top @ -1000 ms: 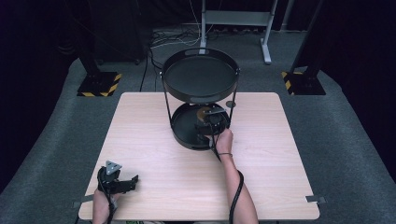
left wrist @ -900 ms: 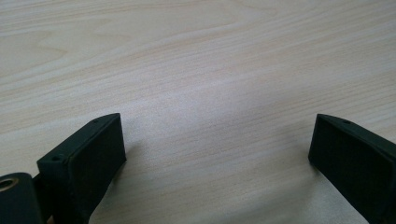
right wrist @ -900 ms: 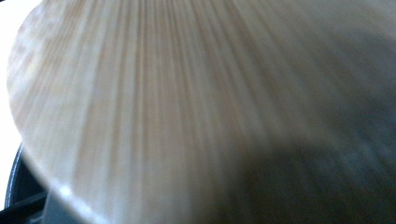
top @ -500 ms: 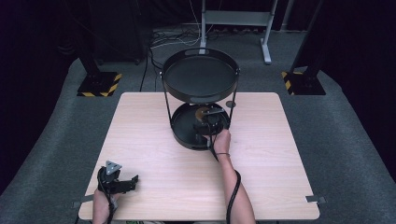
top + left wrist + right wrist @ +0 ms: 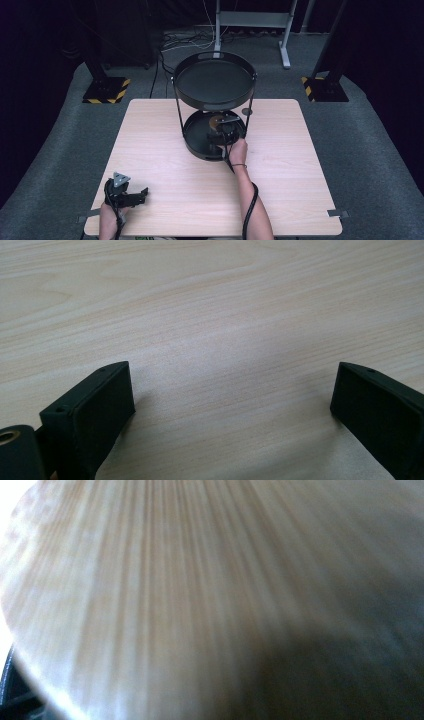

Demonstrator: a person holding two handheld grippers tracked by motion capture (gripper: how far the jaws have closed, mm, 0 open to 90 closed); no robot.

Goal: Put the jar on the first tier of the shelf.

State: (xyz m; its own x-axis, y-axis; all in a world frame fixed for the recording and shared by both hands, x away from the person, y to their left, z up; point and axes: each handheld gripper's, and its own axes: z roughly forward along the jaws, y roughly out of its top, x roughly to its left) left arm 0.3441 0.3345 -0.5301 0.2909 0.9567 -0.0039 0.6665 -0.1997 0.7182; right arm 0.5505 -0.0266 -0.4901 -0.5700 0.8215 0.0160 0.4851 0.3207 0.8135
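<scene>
Near the front left corner of the pale wooden surface rests the left gripper, its jaws spread wide with bare wood grain between them and nothing touching either pad (the left gripper view shows both black jaws apart over plain wood). Further right stands a black two-tier round stand, and the right gripper reaches into its lower tray, under the upper one. Its jaws are pinched on a wooden disc, which lies in that tray just ahead of the hand. Close before the right gripper's jaws, in the right gripper view, the wooden disc is a blurred streaked face with a curved edge at the left.
</scene>
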